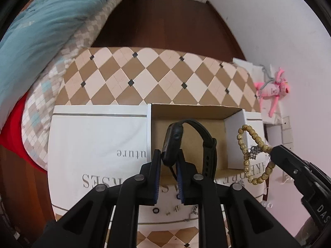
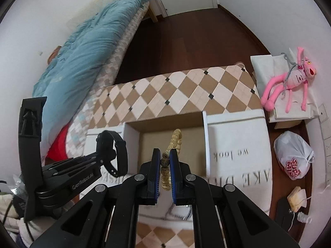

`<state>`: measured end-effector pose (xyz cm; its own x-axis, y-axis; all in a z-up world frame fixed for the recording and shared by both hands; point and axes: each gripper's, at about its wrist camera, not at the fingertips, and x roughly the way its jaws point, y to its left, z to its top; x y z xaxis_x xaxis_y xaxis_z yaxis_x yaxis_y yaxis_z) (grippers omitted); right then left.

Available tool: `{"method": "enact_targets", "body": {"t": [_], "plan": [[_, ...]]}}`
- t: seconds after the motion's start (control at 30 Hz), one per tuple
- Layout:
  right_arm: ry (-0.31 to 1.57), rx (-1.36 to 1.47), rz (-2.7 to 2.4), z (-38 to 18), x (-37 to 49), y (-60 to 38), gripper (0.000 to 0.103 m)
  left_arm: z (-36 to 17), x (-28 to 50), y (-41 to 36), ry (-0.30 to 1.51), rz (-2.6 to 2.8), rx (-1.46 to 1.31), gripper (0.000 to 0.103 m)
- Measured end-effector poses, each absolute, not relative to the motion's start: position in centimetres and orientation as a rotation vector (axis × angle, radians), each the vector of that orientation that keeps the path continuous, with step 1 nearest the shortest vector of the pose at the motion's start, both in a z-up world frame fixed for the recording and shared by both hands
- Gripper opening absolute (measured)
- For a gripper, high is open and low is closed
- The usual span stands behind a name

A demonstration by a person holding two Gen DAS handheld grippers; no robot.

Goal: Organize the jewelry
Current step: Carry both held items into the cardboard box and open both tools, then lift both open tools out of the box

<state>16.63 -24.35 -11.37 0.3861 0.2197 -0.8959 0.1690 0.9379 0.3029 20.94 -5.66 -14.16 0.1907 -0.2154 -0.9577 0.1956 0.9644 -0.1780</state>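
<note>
My left gripper (image 1: 168, 161) is shut on a black smartwatch (image 1: 186, 142), held above the open cardboard box (image 1: 186, 111) with white flaps. The watch also shows in the right wrist view (image 2: 112, 153), left of the box (image 2: 165, 122). My right gripper (image 2: 164, 161) is shut on a tan beaded bracelet (image 2: 175, 142), held above the same box. In the left wrist view the bracelet (image 1: 248, 153) hangs from the right gripper (image 1: 273, 155) over the box's right flap. A small ring (image 1: 155, 210), studs (image 1: 175, 208) and a chain (image 1: 192, 212) lie on the white flap below my left gripper.
The box lies on a table with a brown and cream diamond pattern (image 1: 144, 78). A bed with a blue quilt (image 2: 89, 47) stands to the left. A pink plush toy (image 2: 293, 82) and a white plastic bag (image 2: 293, 157) lie to the right. Dark wooden floor (image 1: 165, 20) lies beyond.
</note>
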Motion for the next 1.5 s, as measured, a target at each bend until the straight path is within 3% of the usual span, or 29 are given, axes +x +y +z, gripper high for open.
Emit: {"method": "enact_targets", "body": {"t": [0.1, 0.2, 0.27, 0.33, 0.4, 0.43, 0.47, 0.53, 0.93, 1.5], "plan": [[1.246, 0.382, 0.051, -13.4, 18.8, -24.8, 0.01, -15.0, 22.4, -5.8, 1.386, -0.288, -0.026, 0.02], [1.303, 0.374, 0.056, -15.3, 19.7, -25.1, 0.018, -14.6, 22.9, -5.4, 1.359, -0.27, -0.042, 0.048], [1.299, 0.357, 0.031, -15.6, 19.6, -25.3, 0.05, -14.2, 23.0, -5.1, 1.331, -0.253, -0.035, 0.077], [1.288, 0.336, 0.005, -15.4, 19.2, -25.6, 0.064, -13.7, 23.0, -4.7, 1.303, -0.23, -0.017, 0.086], [1.272, 0.269, -0.046, -15.1, 18.8, -25.5, 0.065, -13.5, 22.8, -4.3, 1.274, -0.203, 0.006, 0.095], [1.266, 0.229, -0.082, -15.0, 18.5, -25.6, 0.073, -13.4, 22.5, -4.0, 1.258, -0.186, 0.021, 0.102], [1.262, 0.185, -0.125, -15.0, 18.2, -25.5, 0.089, -13.5, 22.1, -3.8, 1.244, -0.17, 0.035, 0.103], [1.261, 0.114, -0.179, -15.3, 17.6, -25.3, 0.1, -13.8, 21.0, -3.4, 1.206, -0.135, 0.067, 0.103], [1.255, 0.044, -0.226, -18.3, 14.5, -24.1, 0.103, -15.3, 17.0, -2.6, 1.114, -0.084, 0.086, 0.103], [1.067, 0.031, -0.273, -10.8, 9.2, -23.0, 0.103, -8.9, 10.5, -2.3, 0.965, -0.144, 0.066, 0.103]]}}
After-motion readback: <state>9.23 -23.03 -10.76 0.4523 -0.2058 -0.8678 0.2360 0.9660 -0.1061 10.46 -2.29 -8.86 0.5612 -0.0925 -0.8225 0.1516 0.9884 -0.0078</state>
